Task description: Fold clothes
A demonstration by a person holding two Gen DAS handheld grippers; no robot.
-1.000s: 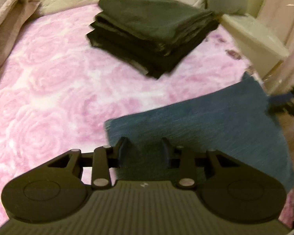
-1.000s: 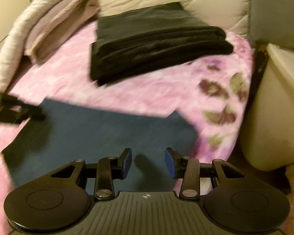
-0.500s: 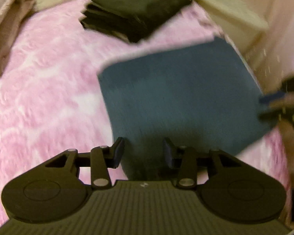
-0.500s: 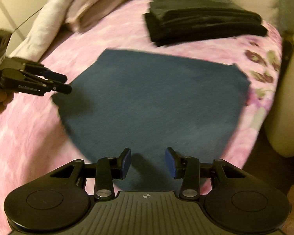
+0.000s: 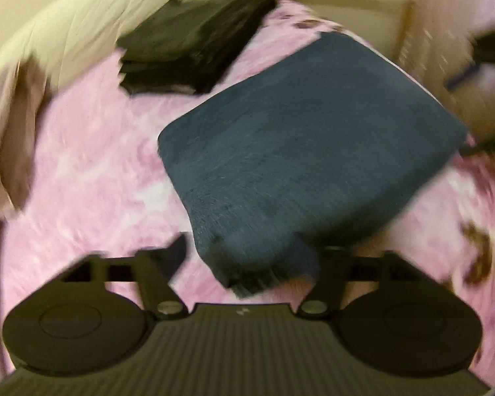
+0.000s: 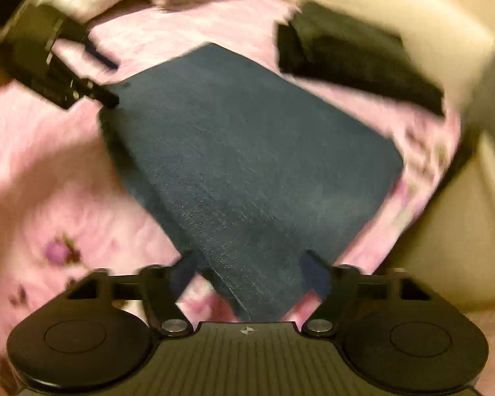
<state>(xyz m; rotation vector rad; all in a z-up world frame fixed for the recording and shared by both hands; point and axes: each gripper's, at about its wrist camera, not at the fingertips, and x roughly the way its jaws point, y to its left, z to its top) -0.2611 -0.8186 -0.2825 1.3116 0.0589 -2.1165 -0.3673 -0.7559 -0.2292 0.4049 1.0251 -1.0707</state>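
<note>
Blue cloth (image 5: 300, 151) sits front and centre on the pink floral bedspread (image 5: 92, 165), folded into a compact rectangle with layered edges showing at its near corner. The left gripper (image 5: 247, 257) has its jaws spread apart, straddling that near corner, no clamp on it that can be made out through the blur. Over on the other side, the right gripper (image 6: 250, 274) stands just as wide, another corner of the cloth lying between its fingers rather than pinched. Beyond, a stack of dark folded clothes (image 5: 194, 43) waits near the cream quilt (image 5: 82, 23), with a beige bin (image 6: 452, 231) off the bed's edge. As for progress: this piece looks already folded small, and the dark pile looks done too. What seems left is perhaps one more fold, or carrying it to the stack; the views don't settle which.
</note>
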